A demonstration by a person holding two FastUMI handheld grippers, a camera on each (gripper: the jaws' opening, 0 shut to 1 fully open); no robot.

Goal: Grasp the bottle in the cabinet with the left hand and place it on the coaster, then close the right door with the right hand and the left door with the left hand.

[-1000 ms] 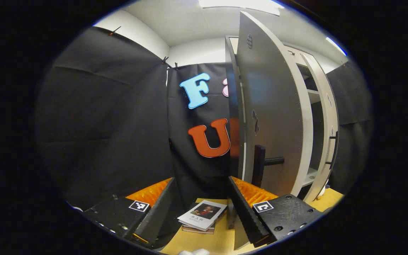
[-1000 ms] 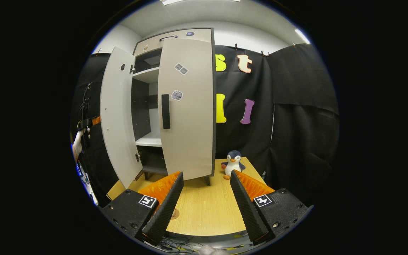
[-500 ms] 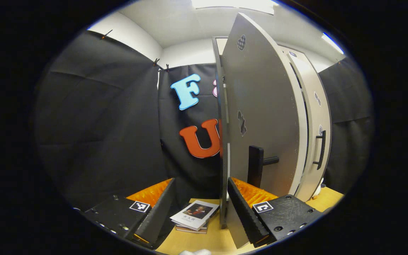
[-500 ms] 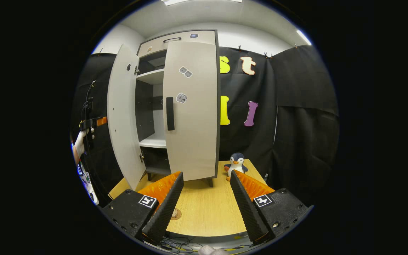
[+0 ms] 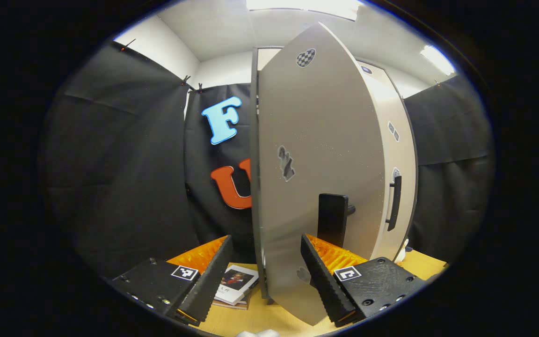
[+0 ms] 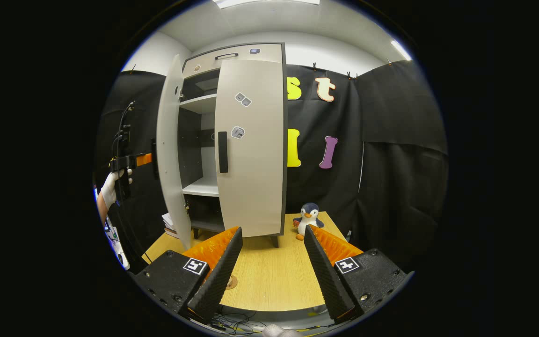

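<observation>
Left door (image 5: pixel 316 187) ajar, edge at 12 o'clock of left gripper (image 5: pixel 265 276), jaws apart, empty. Right door (image 6: pixel 251 150) shut. Coaster (image 6: pixel 231 282) on desk (image 6: pixel 274 276) at 6 o'clock, bare. Right gripper (image 6: pixel 269 271) apart, empty. Penguin toy (image 6: pixel 308 218) at 1 o'clock. Books (image 5: pixel 236 285) at cabinet's foot.

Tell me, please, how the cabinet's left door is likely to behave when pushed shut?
The left door looks like a stiff flat panel, so it probably swings on its hinges without flexing. Tall and thin, it likely moves easily, and may bang against the cabinet if shoved.

Your left gripper (image 5: pixel 264 274) and right gripper (image 6: pixel 269 267) each wore screwed black housings bearing square checkered markers, ribbed fingers ahead
</observation>
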